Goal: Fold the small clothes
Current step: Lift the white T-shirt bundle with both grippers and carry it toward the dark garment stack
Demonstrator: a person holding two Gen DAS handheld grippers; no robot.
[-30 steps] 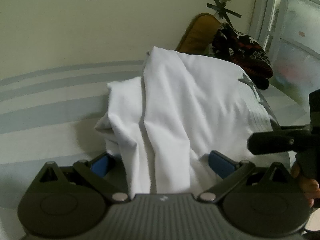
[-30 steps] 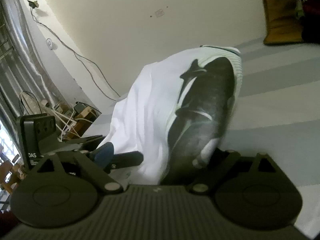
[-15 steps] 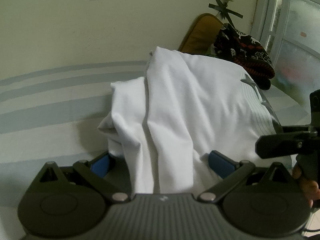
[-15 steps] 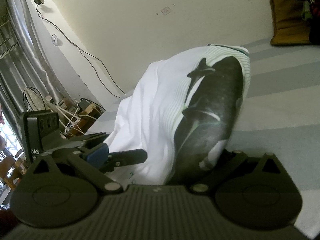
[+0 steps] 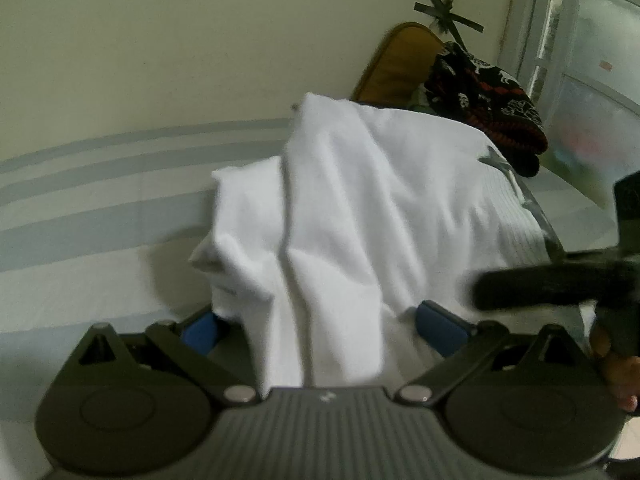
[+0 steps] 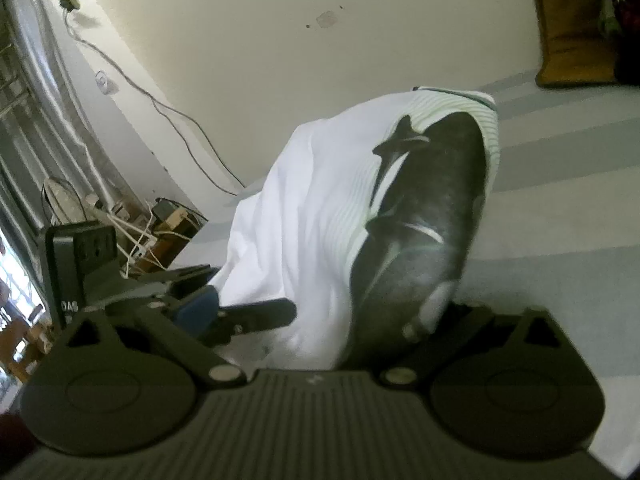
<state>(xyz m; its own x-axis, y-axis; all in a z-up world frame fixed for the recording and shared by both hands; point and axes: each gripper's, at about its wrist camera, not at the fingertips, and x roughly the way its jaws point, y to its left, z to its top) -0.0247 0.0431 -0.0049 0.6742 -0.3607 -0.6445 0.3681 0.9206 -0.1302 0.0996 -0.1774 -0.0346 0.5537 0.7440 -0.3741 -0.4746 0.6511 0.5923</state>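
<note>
Hanging between the fingers of both grippers, a white shirt (image 5: 360, 216) is shown lifted above a striped bed (image 5: 80, 216). In the left wrist view, the cloth is seen rising from the left gripper (image 5: 324, 326) as a creased sheet, with a lengthwise fold running down toward the gap between the jaws. The blue pads (image 5: 438, 326) are seen standing well apart, one on each side of the cloth; the lower edge of the shirt is hidden behind the gripper body, so whether the jaws are clamped on it cannot be told. The right gripper (image 5: 552, 280) is seen blurred at the right edge of this view, just beside the shirt's striped side.

In the right wrist view, the shirt (image 6: 320, 208) is shown with its printed side turned to the camera: a large dark whale figure (image 6: 424, 224) on finely striped fabric. The lower end of the cloth is seen dropping into the right gripper (image 6: 320, 320), between its fingers. One blue pad (image 6: 198, 308) is visible to the left of the cloth; the other is hidden behind the dark print, so the state of these jaws cannot be told either. The left gripper (image 6: 256, 312) is seen at the left, touching the shirt's white edge.

A brown cushion (image 5: 396, 64) and a dark patterned garment (image 5: 484, 100) are seen against the wall beyond the shirt.
</note>
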